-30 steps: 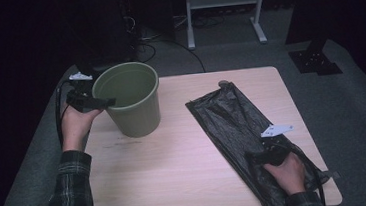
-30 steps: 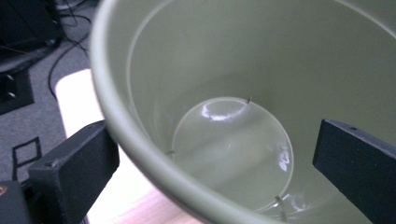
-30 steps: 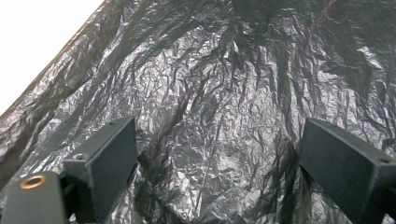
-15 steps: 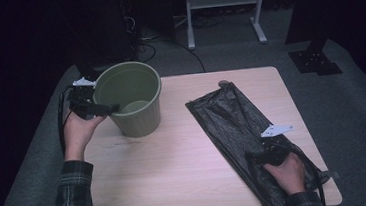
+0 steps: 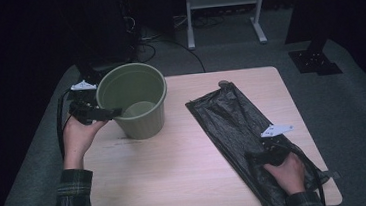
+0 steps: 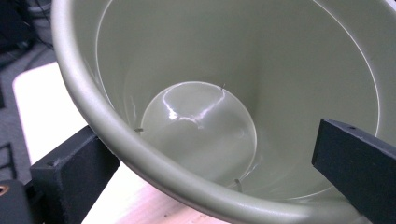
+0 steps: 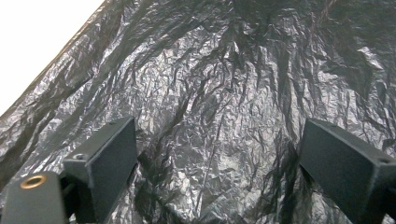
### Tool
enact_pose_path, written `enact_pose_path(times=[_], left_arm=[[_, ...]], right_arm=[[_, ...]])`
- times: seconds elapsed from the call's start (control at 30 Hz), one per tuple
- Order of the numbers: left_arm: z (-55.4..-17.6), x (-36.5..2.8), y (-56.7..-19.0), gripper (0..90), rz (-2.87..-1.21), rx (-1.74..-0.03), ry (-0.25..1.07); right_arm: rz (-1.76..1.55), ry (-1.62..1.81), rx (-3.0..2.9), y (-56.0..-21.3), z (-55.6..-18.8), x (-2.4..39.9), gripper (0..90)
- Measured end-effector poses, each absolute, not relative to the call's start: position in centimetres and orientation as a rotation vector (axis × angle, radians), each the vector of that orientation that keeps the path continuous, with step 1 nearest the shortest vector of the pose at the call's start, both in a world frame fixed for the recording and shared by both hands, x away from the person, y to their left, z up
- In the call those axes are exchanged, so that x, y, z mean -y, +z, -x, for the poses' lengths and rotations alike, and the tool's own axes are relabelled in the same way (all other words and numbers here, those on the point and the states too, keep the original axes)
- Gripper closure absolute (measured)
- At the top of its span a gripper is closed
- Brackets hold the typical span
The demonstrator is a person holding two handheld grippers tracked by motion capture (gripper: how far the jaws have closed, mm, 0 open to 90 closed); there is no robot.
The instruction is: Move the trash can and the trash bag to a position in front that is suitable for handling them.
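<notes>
**Green bin on the left, black bag on the right**

The bin (image 5: 136, 103) stands tilted at the worktop's (image 5: 176, 169) left edge, smooth olive plastic, round, glossy inside and with nothing in it. The left gripper (image 5: 102, 112) straddles its rim, 1 jaw inside and 1 outside; can't tell if the pads actually press on the wall. The bag (image 5: 233, 123) lies flat on the right side, crinkly black film, its near end hidden under the hand. The right gripper (image 5: 258, 157) sits on it, jaws spread wide, nothing pinched.
</notes>
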State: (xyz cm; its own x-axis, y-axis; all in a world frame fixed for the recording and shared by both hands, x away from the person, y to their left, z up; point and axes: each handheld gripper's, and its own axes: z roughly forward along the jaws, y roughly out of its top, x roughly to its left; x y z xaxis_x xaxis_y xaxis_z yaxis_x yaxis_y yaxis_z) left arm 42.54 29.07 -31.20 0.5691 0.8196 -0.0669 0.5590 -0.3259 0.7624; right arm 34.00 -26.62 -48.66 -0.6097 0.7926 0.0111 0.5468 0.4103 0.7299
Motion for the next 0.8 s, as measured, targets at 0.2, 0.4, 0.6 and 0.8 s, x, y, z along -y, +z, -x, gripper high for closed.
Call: enact_pose_path(times=[0.2,0.4,0.6,0.8], left_arm=[[-42.4,-28.7,-31.7,0.0,-2.043,-1.075,0.402],[-41.5,-27.9,-31.8,0.0,-2.048,-1.034,0.382],[-40.5,-27.0,-31.9,0.0,-2.069,-0.998,0.379],[-39.0,-25.6,-32.2,0.0,-2.094,-0.96,0.361]], right_arm=[[-1.156,1.02,-2.335,-48.7,-34.0,26.6,10.5],[-1.157,1.02,-2.335,-48.7,-34.0,26.6,10.5],[-1.156,1.019,-2.336,-48.7,-34.0,26.6,10.5],[-1.156,1.02,-2.336,-48.7,-34.0,26.6,10.5]])
